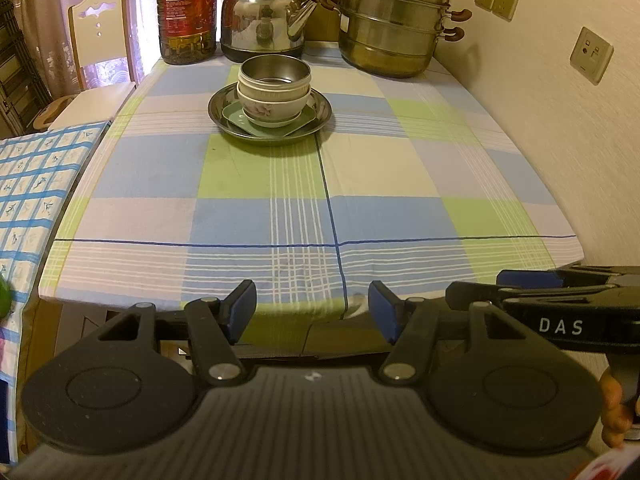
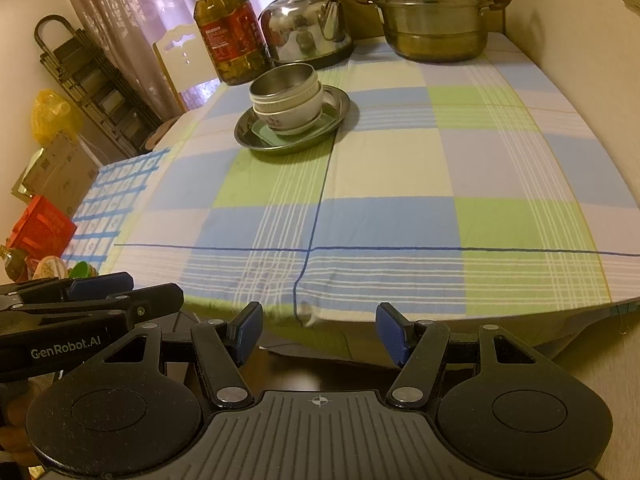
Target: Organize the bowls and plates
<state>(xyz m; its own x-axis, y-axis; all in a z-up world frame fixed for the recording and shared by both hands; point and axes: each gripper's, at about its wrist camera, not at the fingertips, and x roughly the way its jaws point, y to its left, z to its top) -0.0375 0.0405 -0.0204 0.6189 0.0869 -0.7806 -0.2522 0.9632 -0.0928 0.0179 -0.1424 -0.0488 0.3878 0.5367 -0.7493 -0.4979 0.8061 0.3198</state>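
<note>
A round steel plate lies toward the far end of the checked table. On it rests a pale green square dish, then a white flowered bowl, a cream bowl, and a steel bowl on top. My left gripper hangs open at the table's near edge, nothing between its blue pads. My right gripper is open and empty too, beside the left one, whose arm shows at the left. Both are far from the stack.
An oil bottle, a steel kettle and a tiered steamer pot line the far edge. The wall runs along the right. A white chair and a blue-patterned cloth are at the left.
</note>
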